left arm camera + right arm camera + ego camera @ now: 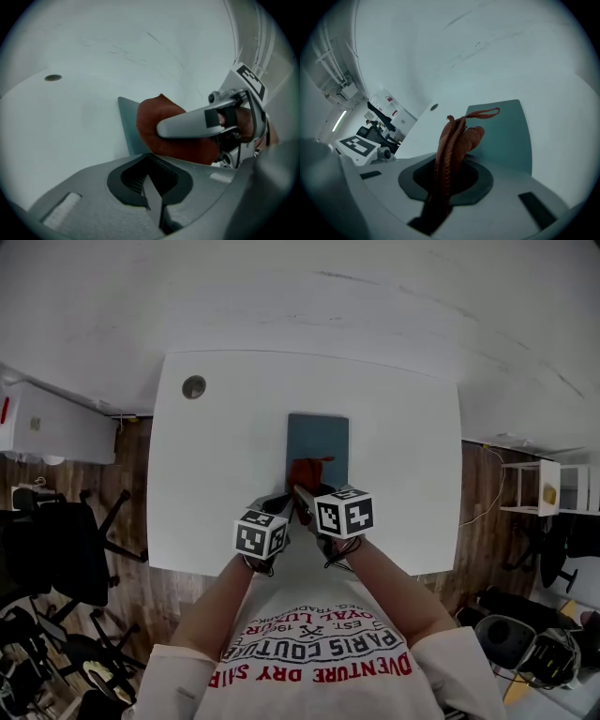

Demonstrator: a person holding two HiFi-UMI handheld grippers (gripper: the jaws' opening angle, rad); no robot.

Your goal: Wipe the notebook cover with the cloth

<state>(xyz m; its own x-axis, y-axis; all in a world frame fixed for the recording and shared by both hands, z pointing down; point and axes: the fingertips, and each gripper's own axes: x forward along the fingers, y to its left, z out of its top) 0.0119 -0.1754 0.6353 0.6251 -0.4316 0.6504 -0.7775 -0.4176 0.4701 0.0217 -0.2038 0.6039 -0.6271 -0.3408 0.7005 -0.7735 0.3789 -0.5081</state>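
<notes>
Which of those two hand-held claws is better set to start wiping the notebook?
The right gripper: its jaws are shut on the red cloth, which hangs over the near end of the teal notebook. The left gripper is shut on nothing and sits off to the side.

Rust-red cloth (457,140): coarse open weave, matt, rough-looking. Notebook (506,136) cover: smooth teal, matt, even finish. Table (234,474): white, smooth, low sheen. Left gripper (150,187) and right gripper (440,197) shells: grey plastic, fine grain, matt; dark ribbed pads (132,180) inside. Floor (159,587): brown wood planks. Shirt (319,652): white cloth, printed lettering.
</notes>
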